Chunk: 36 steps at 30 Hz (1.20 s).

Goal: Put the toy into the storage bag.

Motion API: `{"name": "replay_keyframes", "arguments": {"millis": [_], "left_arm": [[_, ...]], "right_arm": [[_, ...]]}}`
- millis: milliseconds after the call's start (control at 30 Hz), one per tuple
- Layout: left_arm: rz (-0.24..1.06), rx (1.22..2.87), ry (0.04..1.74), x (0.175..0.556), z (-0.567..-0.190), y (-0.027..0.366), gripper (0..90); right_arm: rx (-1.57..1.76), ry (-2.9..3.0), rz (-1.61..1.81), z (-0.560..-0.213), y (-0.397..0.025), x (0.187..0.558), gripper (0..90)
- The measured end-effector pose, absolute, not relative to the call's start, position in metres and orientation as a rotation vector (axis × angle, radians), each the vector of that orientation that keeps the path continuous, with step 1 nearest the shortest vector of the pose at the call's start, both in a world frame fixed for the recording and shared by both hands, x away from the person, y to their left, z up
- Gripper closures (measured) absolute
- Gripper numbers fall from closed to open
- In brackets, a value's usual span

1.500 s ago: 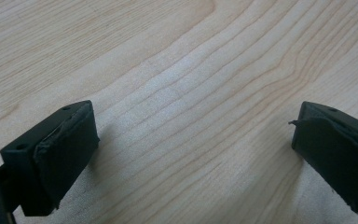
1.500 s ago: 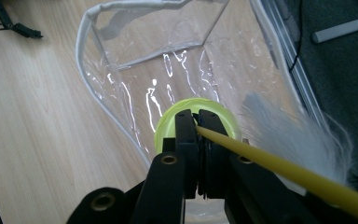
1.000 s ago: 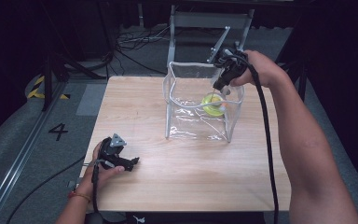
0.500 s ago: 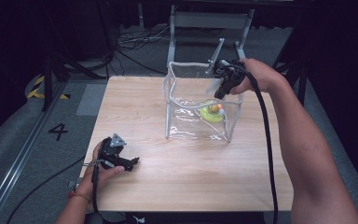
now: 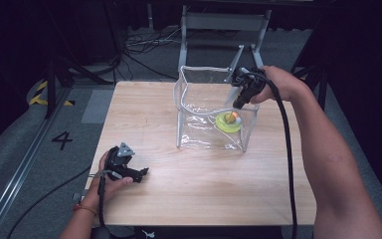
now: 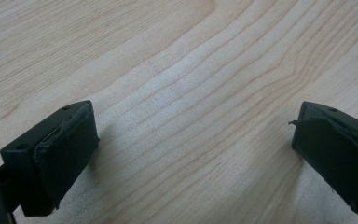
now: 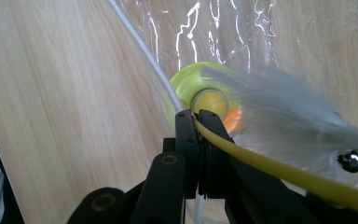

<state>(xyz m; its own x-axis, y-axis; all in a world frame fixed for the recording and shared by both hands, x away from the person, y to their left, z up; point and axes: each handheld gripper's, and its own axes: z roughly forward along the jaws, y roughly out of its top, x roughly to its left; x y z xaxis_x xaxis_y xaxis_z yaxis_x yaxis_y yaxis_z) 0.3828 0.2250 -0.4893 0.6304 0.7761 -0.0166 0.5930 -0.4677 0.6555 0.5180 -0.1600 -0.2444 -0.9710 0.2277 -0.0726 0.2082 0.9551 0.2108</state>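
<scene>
A clear plastic box (image 5: 199,127) stands open-topped on the wooden table (image 5: 204,189). Inside it, at the right, lies a yellow-green round toy (image 5: 228,121) with an orange spot. My right gripper (image 5: 239,97) hangs over the box's right rim, shut on a thin yellow rod (image 7: 265,165). In the right gripper view the gripper (image 7: 196,115) points down at the round toy (image 7: 193,86), and a white feather (image 7: 284,109) and a small metal piece (image 7: 355,162) hang off the rod. My left gripper (image 5: 138,173) rests on the table near the front left, open (image 6: 191,140), with bare wood between its jaws.
A metal frame (image 5: 224,30) stands behind the table, with cables (image 5: 134,42) on the floor beyond. A floor mark "4" (image 5: 62,139) lies to the left. The right gripper's cable (image 5: 288,149) trails along the person's forearm over the table's right side.
My right gripper has come down and slightly toward me at the box's right rim, lowering the yellow-green toy deeper into the box. The left gripper has stayed still.
</scene>
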Motion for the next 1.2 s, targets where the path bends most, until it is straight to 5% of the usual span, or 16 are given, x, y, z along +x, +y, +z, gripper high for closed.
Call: {"name": "replay_keyframes", "arguments": {"millis": [733,1200], "left_arm": [[0.378,2.227,1.056,0.384,-0.489,0.225,0.6],[0.377,2.226,1.056,0.384,-0.489,0.225,0.6]], "right_arm": [[0.381,2.981,0.266,-0.255,-0.172,0.521,89.1],[0.43,2.884,0.435,-0.244,-0.192,0.509,76.2]]}}
